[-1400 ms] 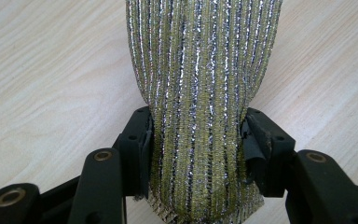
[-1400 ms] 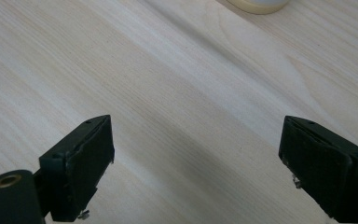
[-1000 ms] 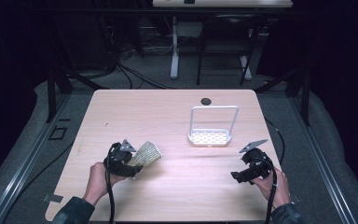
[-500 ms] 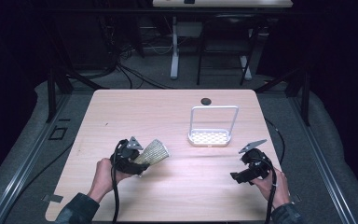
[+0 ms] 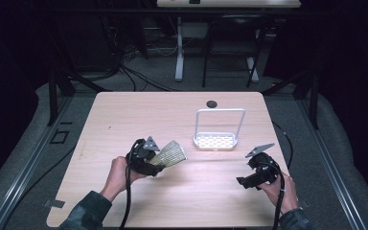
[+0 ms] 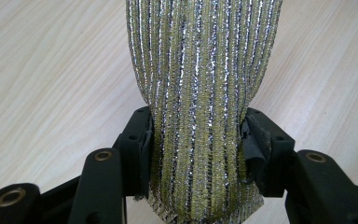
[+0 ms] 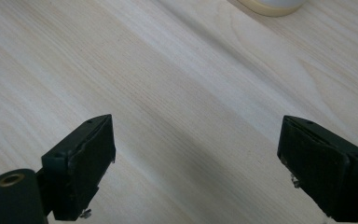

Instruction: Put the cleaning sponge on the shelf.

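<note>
A sponge (image 5: 171,154) striped in gold and silver sticks out over the wooden table (image 5: 139,115), left of centre. My left gripper (image 5: 157,161) is shut on its near end. In the left gripper view the two black jaws press the sponge (image 6: 200,70) from both sides, and the left gripper (image 6: 196,135) hangs just above the wood. My right gripper (image 5: 243,182) rests in a hand near the table's front right. Its jaws stand wide apart in the right gripper view, and the right gripper (image 7: 200,158) has only bare table between its pads (image 7: 91,156).
A white wire rack (image 5: 219,130) with a perforated base stands right of centre, beyond both grippers. A small black round thing (image 5: 212,103) lies behind it. A pale rounded edge (image 7: 272,5) shows at the top of the right gripper view. Cables trail from both grippers.
My left hand has carried the sponge to the right and a little higher over the table. The right hand has stayed where it was.
</note>
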The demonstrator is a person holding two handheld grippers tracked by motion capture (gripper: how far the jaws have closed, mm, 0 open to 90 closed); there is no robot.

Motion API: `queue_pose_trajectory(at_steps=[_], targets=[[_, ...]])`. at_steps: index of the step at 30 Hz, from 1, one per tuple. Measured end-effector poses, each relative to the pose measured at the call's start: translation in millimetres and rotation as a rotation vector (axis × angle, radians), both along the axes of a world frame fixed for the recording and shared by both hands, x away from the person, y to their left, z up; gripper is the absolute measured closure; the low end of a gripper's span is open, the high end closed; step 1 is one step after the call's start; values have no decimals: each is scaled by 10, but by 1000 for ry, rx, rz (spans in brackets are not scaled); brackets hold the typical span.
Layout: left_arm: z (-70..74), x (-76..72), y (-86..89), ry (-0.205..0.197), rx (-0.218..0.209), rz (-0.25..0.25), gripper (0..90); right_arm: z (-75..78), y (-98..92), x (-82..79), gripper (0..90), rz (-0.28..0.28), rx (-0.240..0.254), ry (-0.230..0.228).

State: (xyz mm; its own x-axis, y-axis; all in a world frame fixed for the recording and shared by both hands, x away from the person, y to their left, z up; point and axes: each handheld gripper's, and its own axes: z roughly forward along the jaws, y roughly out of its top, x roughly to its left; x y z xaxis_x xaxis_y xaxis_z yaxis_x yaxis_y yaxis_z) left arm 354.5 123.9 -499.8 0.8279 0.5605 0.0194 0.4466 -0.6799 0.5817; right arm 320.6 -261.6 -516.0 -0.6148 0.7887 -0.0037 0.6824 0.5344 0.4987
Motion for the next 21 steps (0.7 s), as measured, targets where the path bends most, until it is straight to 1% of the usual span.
queue_pose_trajectory(at_steps=[1, 3, 4, 7, 8, 12, 19, 21], targets=[[-2, 3, -41, -6, 6, -9, 490, 1, 0, 0, 106, 1, 0, -1], [-4, 11, -89, -4, 3, -25, 490, 3, -4, 2, 108, 8, 1, -5], [-3, 13, -106, -10, 7, -28, 490, 2, -1, 0, 108, 5, 3, -1], [6, 24, -167, -11, 3, -48, 490, 2, -5, 3, 112, 10, 2, -4], [12, 31, -185, -14, 12, -59, 490, 2, -6, 3, 113, 11, 4, -5], [21, 41, -259, -15, 14, -83, 489, 4, -6, 1, 114, 14, 6, -5], [45, 64, -389, -31, 14, -127, 489, 15, 3, -6, 116, 11, 12, -6], [50, 74, -432, -34, 18, -142, 490, 20, 0, -6, 117, 16, 3, -8]])
